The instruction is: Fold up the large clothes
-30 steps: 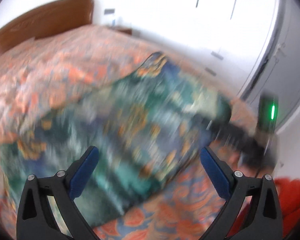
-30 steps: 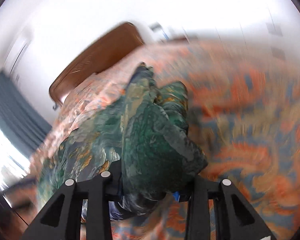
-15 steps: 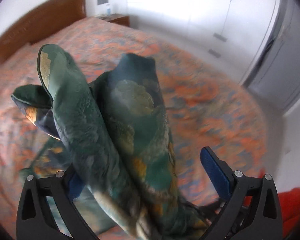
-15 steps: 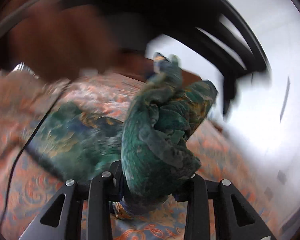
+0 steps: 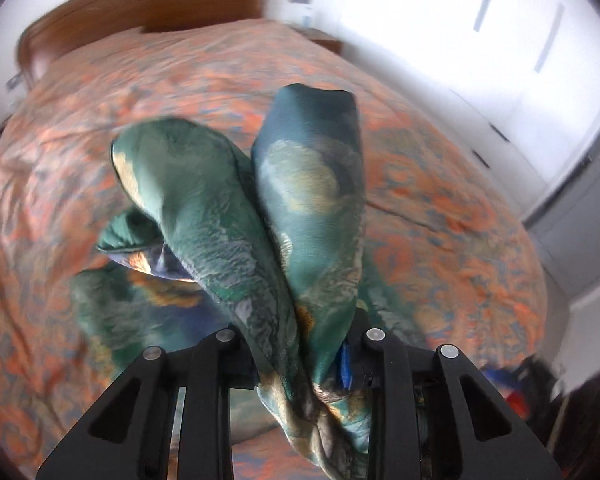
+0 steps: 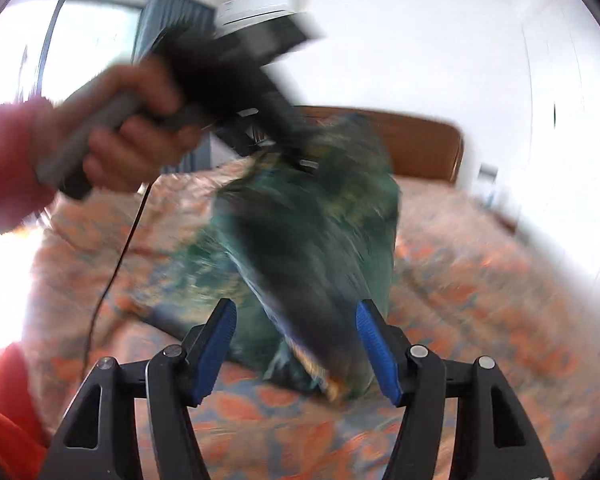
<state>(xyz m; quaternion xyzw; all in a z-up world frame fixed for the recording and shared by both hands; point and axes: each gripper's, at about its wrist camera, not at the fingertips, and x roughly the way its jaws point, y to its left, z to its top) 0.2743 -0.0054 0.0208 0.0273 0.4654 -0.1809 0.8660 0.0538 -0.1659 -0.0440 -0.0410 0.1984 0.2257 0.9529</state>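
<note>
A large green and blue patterned garment (image 5: 300,216) hangs bunched above the bed. My left gripper (image 5: 300,356) is shut on its gathered folds, which rise in two humps in front of the camera. In the right wrist view the same garment (image 6: 312,240) hangs blurred from the left gripper (image 6: 300,152), held in a hand above the bed. My right gripper (image 6: 296,332) is open, its blue pads (image 6: 376,344) on either side of the hanging cloth and apart from it.
The bed has an orange and blue patterned cover (image 5: 440,208) and a brown wooden headboard (image 5: 148,4). White wardrobe doors (image 5: 500,40) stand to the right. A black cable (image 6: 116,264) trails from the left gripper. A window with curtain (image 6: 96,44) is at far left.
My left gripper has shut on the garment and lifted it. My right gripper has opened and let the cloth go. The left hand has swung across the right wrist view.
</note>
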